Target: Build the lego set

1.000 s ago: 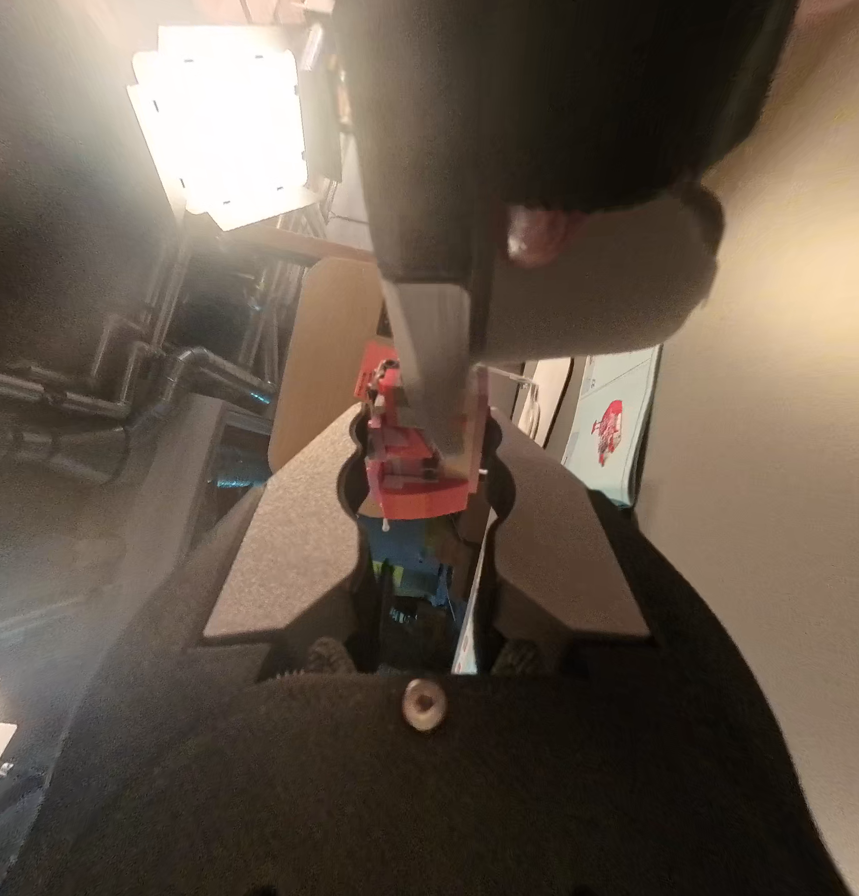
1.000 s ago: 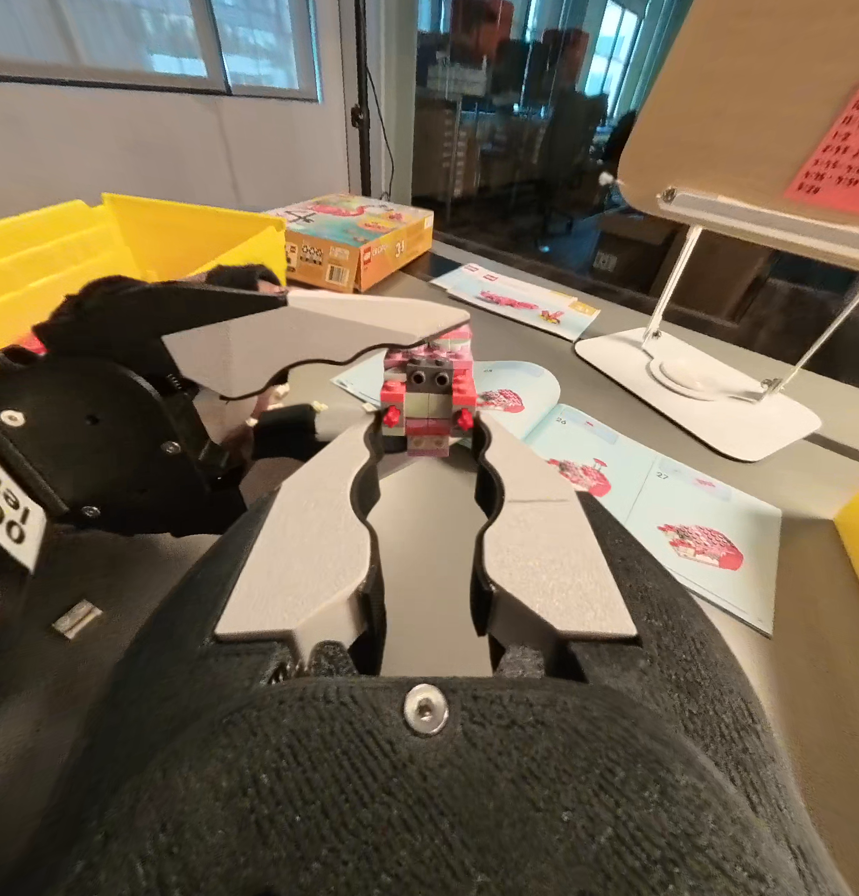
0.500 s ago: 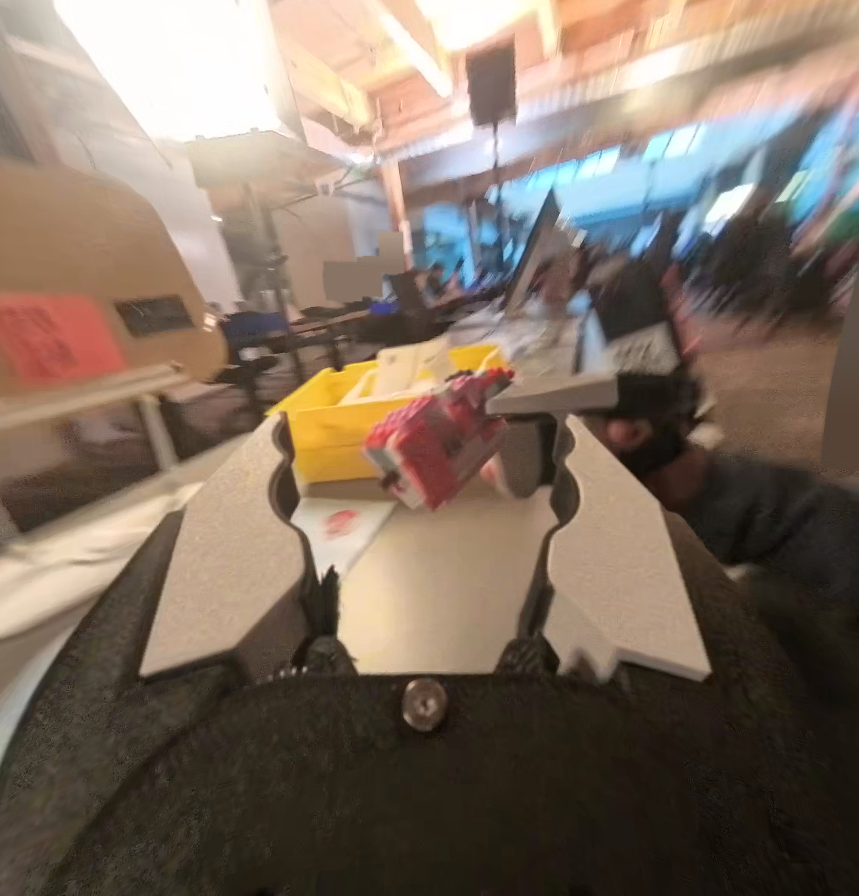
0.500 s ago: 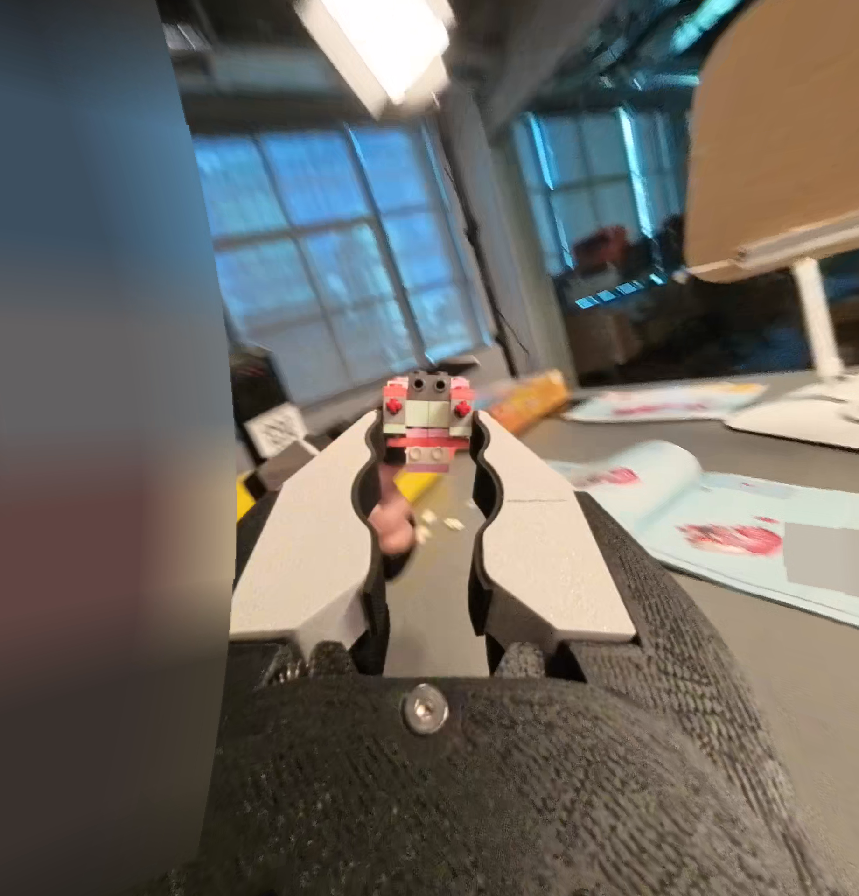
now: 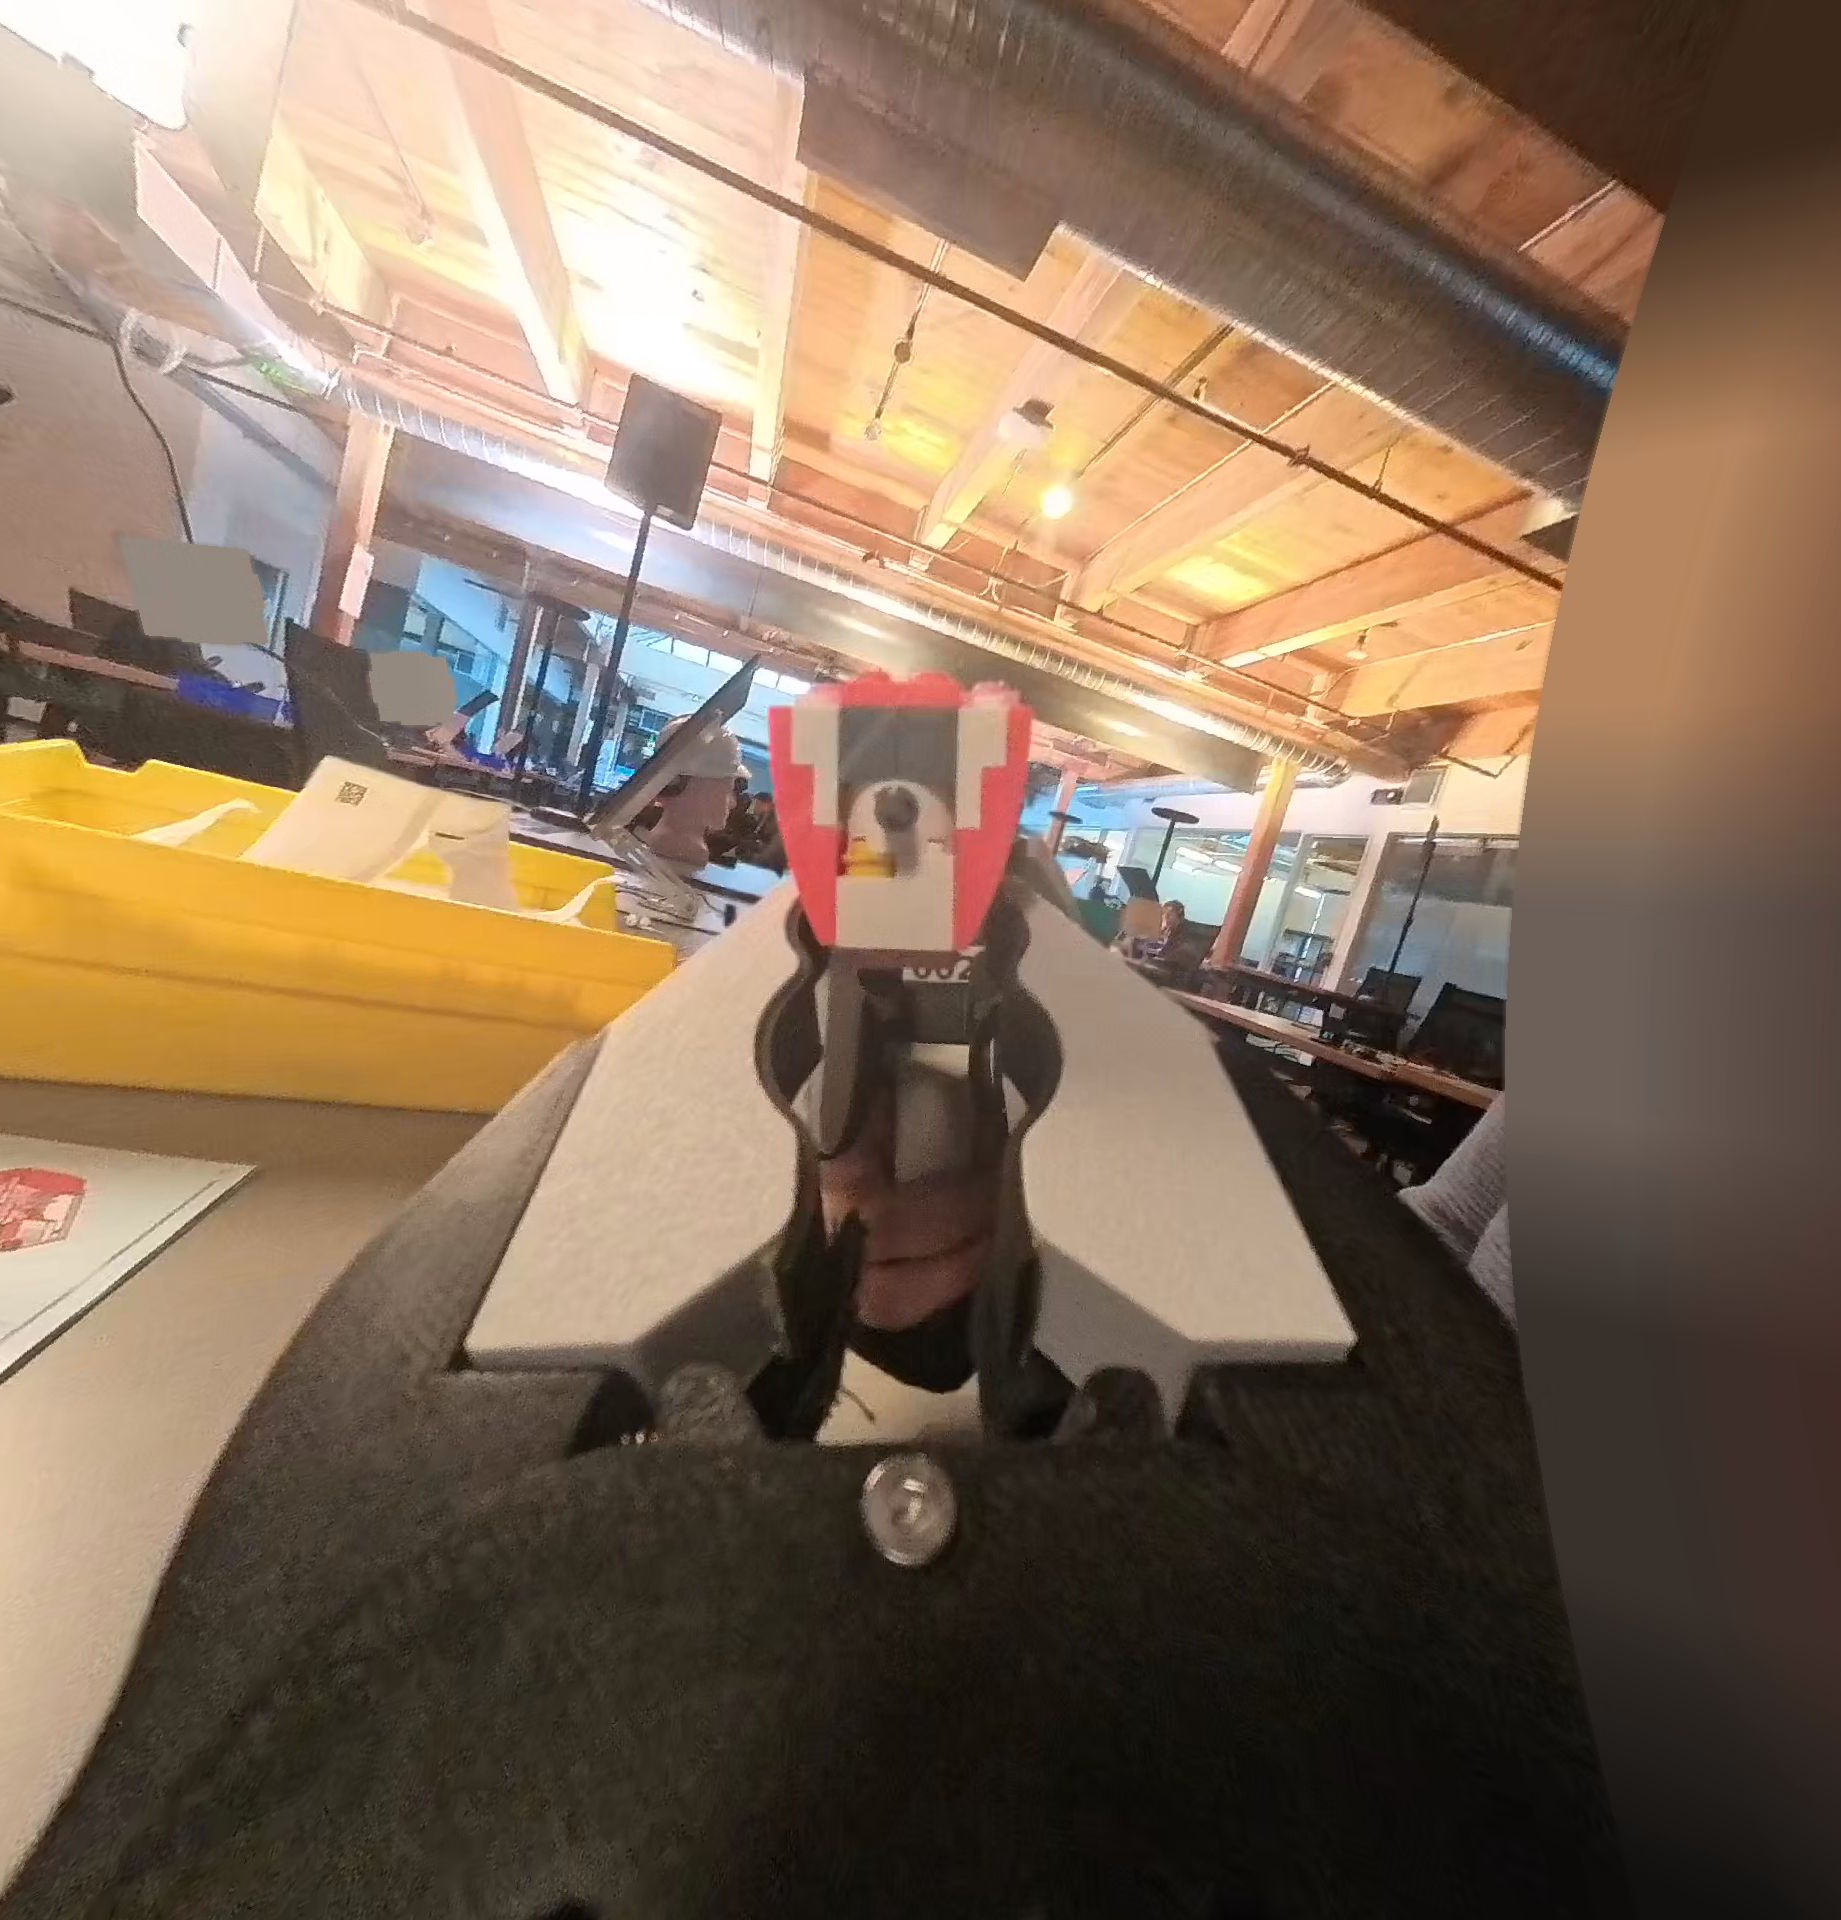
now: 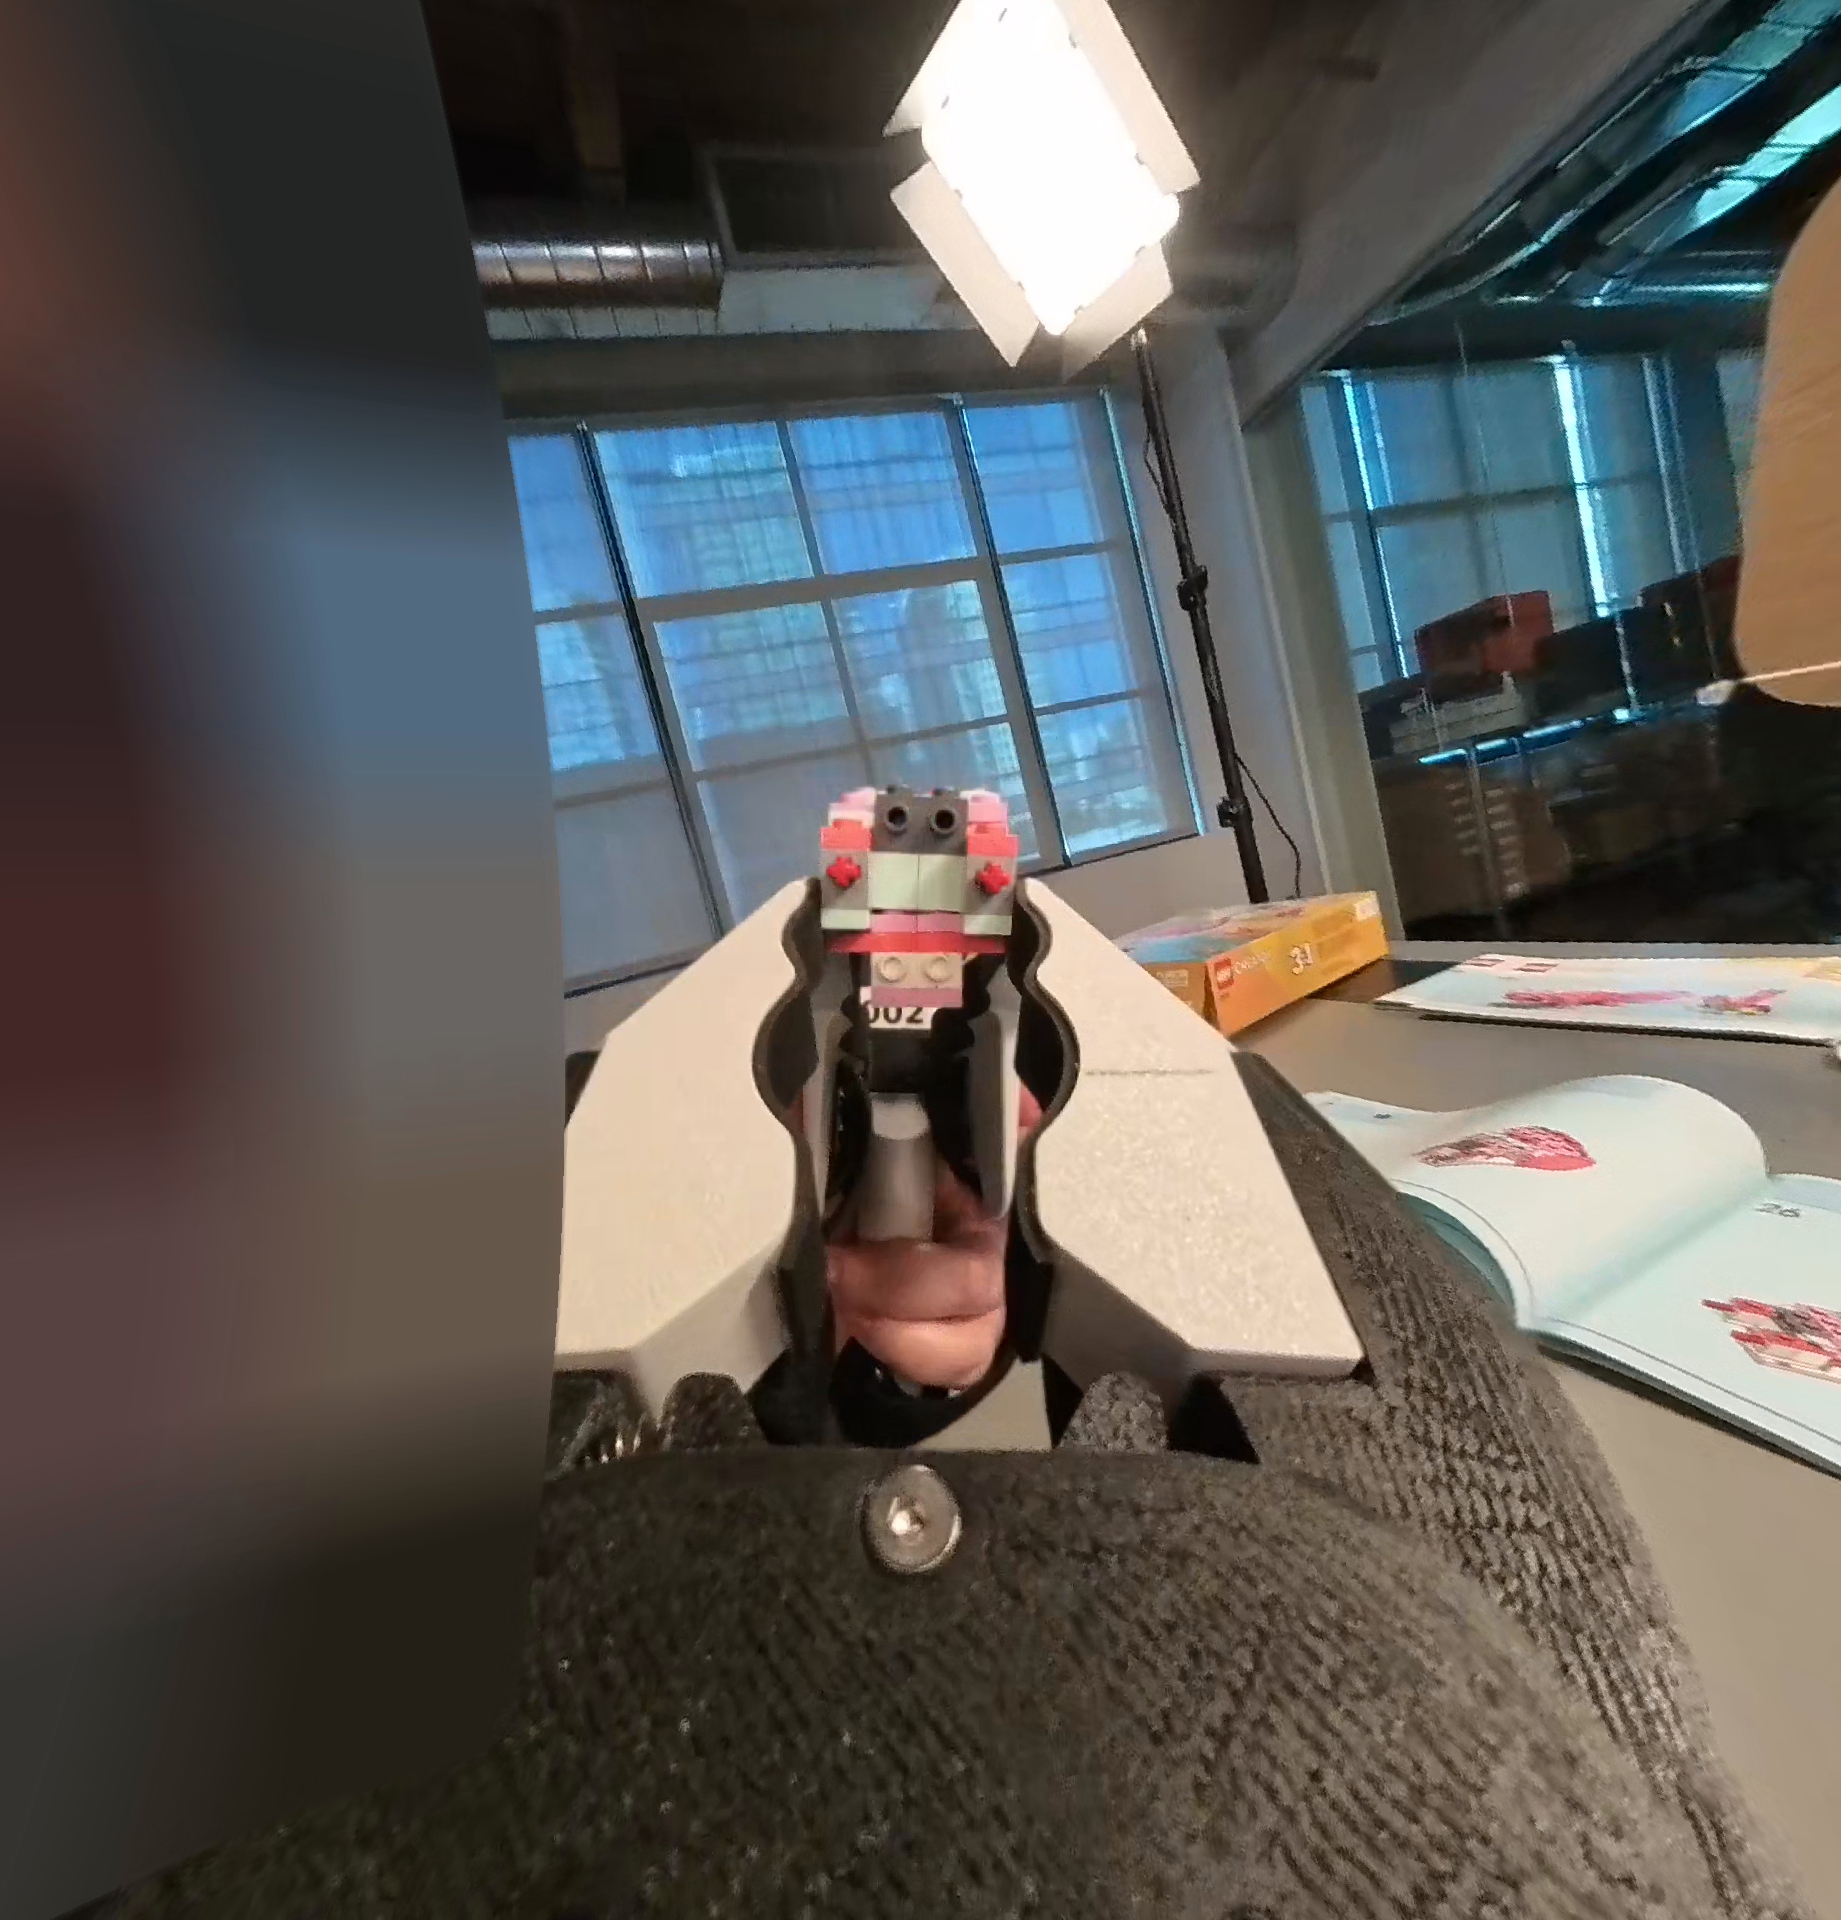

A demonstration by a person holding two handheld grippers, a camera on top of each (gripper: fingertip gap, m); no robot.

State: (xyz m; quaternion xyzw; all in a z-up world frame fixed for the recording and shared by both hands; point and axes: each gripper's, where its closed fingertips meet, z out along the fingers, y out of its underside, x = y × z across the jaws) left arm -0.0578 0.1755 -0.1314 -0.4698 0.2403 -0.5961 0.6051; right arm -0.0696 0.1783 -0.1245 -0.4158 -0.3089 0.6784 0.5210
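A small brick model, red and white on the side seen in the left wrist view [image 5: 900, 821], grey, pink and red in the right wrist view [image 6: 916, 873], is held up in the air between both grippers, which face each other. My left gripper [image 5: 900, 899] has closed its fingertips on the model's sides. My right gripper [image 6: 921, 904] is shut on the same model from the opposite end. Each view shows the other gripper and a hand [image 5: 916, 1247] behind the model, through the gap between the fingers.
A yellow bin [image 5: 220, 935] with white bags stands at the left, with an instruction sheet [image 5: 54, 1247] on the table before it. A yellow box [image 6: 1269, 956], an open booklet [image 6: 1581, 1226] and a second booklet [image 6: 1643, 997] lie at the right. Left and right tips are no more than a few centimetres apart.
Both grippers rose from the table and swung to face each other. My left gripper was wide open half a second ago and has closed on the model. The right kept its hold.
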